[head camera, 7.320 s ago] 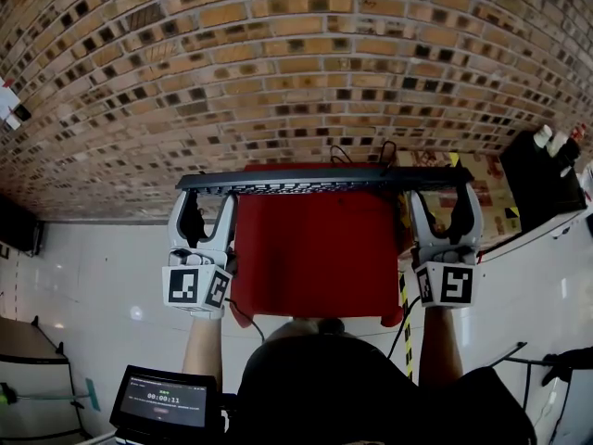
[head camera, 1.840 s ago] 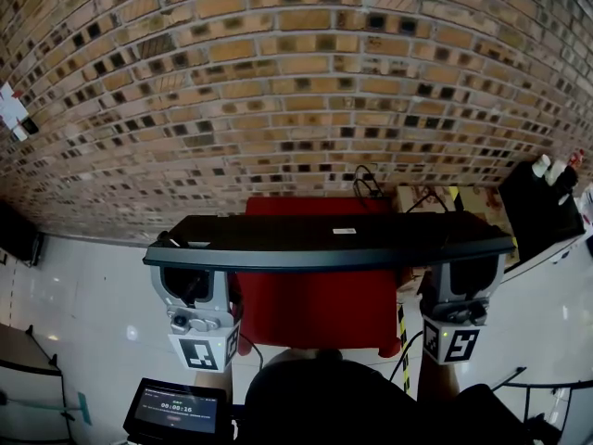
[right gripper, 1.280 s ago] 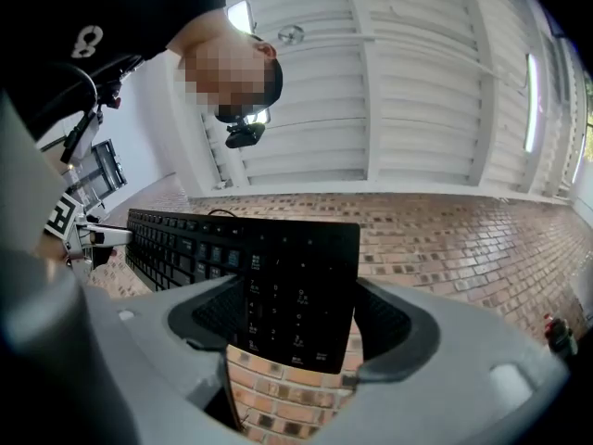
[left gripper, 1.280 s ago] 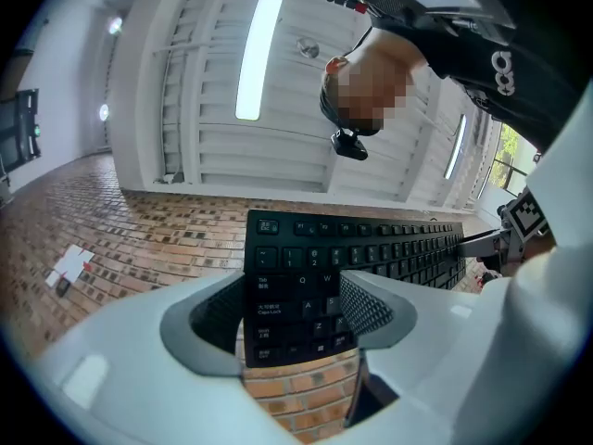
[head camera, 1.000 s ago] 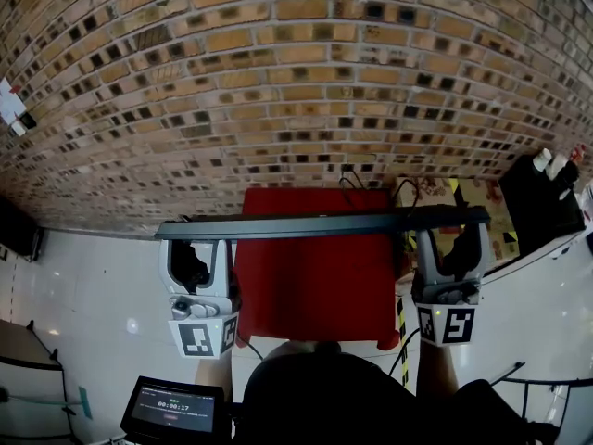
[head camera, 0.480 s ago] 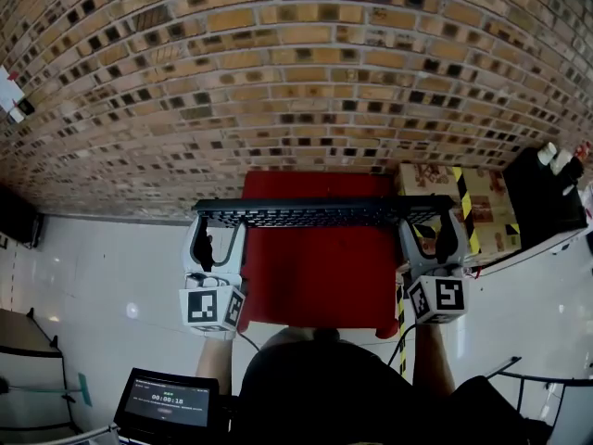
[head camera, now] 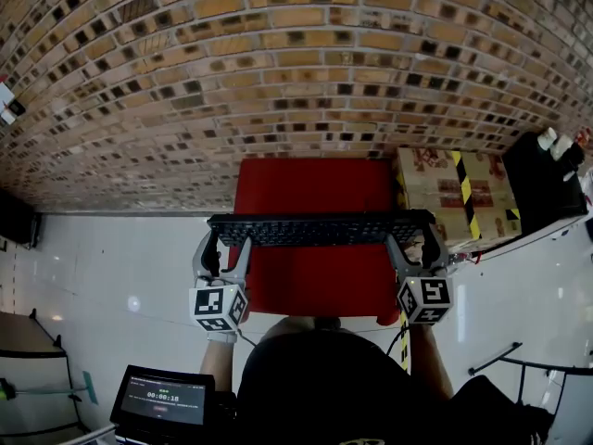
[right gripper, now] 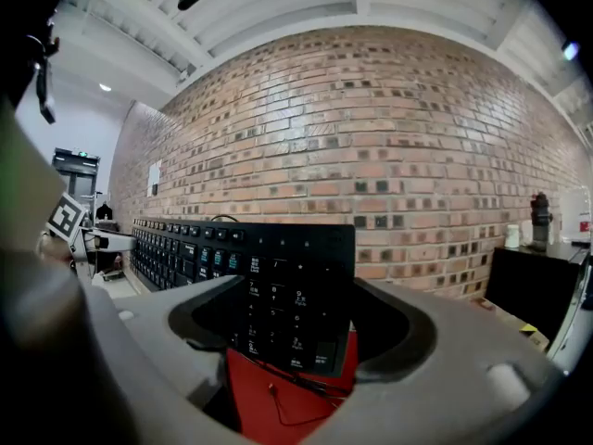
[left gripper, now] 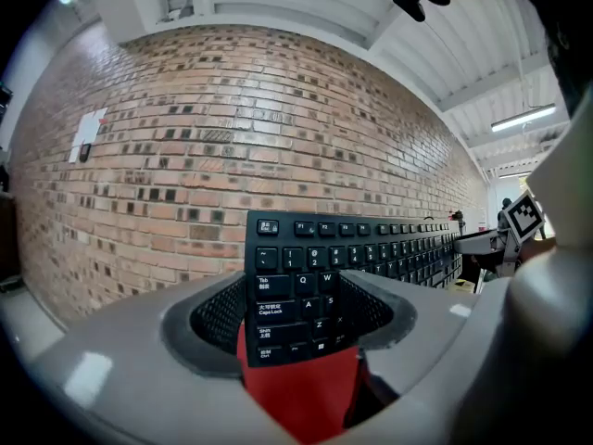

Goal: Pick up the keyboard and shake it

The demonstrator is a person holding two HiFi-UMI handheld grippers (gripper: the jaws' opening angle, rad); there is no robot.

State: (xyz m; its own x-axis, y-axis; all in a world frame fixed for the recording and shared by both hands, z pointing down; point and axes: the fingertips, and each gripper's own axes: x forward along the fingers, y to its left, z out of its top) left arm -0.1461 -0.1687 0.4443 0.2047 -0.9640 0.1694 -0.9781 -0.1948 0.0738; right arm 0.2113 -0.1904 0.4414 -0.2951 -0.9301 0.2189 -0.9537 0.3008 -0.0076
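Now | left tongs (head camera: 222, 248) clamped on keyboard (head camera: 320, 229) left end | right tongs (head camera: 419, 248) clamped on its right end | keyboard held over red tabletop (head camera: 315, 185), keys facing person | brick wall (head camera: 278, 63) behind

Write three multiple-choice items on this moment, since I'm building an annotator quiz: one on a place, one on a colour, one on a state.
1. Where is the keyboard?
A. in a drawer
B. held over the red table
C. hanging on a hook

2. What colour is it?
A. black
B. white
C. silver

3. What are the left gripper and right gripper doing?
A. both open and empty
B. only the left holds it
C. each shut on one end of it

Answers: B, the head view shows red under it; A, keys and frame are black; C, each gripper view shows a keyboard end between its jaws.
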